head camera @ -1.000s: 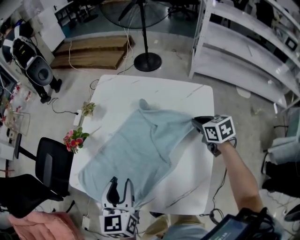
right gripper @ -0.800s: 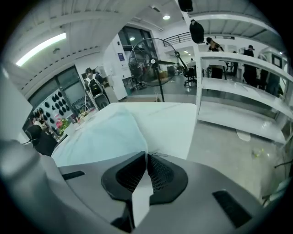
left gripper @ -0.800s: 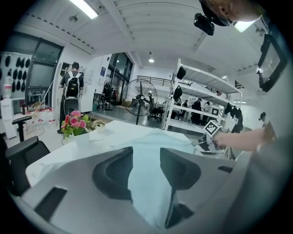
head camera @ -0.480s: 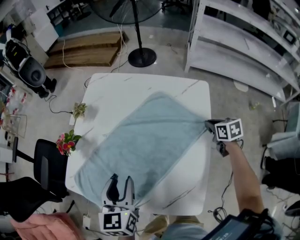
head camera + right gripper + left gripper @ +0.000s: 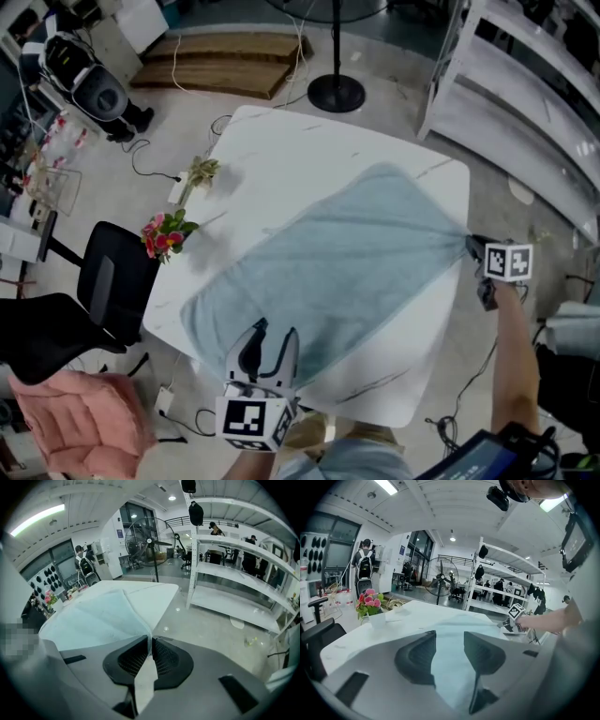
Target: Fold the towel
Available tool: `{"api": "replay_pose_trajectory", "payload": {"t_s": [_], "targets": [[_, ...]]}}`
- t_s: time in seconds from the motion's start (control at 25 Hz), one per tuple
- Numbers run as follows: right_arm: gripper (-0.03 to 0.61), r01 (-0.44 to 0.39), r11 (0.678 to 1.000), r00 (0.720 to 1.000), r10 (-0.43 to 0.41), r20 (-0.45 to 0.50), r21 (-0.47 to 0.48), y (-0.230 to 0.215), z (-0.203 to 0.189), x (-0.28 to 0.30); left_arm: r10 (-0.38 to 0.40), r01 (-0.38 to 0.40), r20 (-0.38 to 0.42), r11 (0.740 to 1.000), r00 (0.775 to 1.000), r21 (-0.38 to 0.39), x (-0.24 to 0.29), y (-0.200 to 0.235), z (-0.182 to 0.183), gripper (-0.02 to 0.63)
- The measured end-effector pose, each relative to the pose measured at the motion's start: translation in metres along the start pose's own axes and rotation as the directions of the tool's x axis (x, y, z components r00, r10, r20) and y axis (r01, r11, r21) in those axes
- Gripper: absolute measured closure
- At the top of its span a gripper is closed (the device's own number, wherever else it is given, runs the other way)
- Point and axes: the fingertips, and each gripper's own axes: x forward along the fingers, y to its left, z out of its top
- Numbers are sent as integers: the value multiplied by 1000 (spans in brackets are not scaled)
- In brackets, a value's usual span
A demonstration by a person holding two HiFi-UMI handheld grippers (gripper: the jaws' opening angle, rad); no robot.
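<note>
A light blue towel [image 5: 337,272] lies spread flat and diagonal on the white table [image 5: 272,159]. My right gripper [image 5: 472,246] hangs just past the table's right edge, pinching the towel's right corner. In the right gripper view the cloth [image 5: 93,616] runs into the narrow slit of that gripper [image 5: 150,639], whose jaws are opening. My left gripper [image 5: 269,339] sits at the towel's near edge. In the left gripper view its jaws [image 5: 450,637] stand apart, with the towel [image 5: 454,663] lying between and under them.
A pot of pink flowers [image 5: 164,232] and a small plant [image 5: 200,172] stand near the table's left edge. A black chair [image 5: 98,291] is at the left, a fan stand [image 5: 336,92] behind, and white shelving [image 5: 525,84] to the right.
My right gripper has carried the towel corner rightward, out past the table edge. The folded-over part has opened and the towel now lies flat. The left gripper stayed put.
</note>
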Motion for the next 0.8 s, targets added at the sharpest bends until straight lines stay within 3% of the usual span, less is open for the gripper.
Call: {"api": "replay_pose_trajectory", "payload": {"t_s": [0.48, 0.6, 0.68, 0.8], "targets": [[532, 32, 999, 999, -33, -20, -5, -16, 1, 28, 17, -17, -7, 1000, 1000, -9, 6, 17, -5, 426], [473, 52, 999, 999, -53, -15, -7, -14, 7, 18, 13, -13, -22, 1000, 1000, -16, 8, 17, -5, 426], [394, 66, 998, 997, -65, 48, -19, -11, 27, 2, 2, -3, -23, 1000, 1000, -21, 10, 17, -7, 426], [420, 63, 996, 976, -48, 212, -66, 17, 83, -22, 7, -7, -13, 1000, 1000, -18, 14, 20, -2, 426]]}}
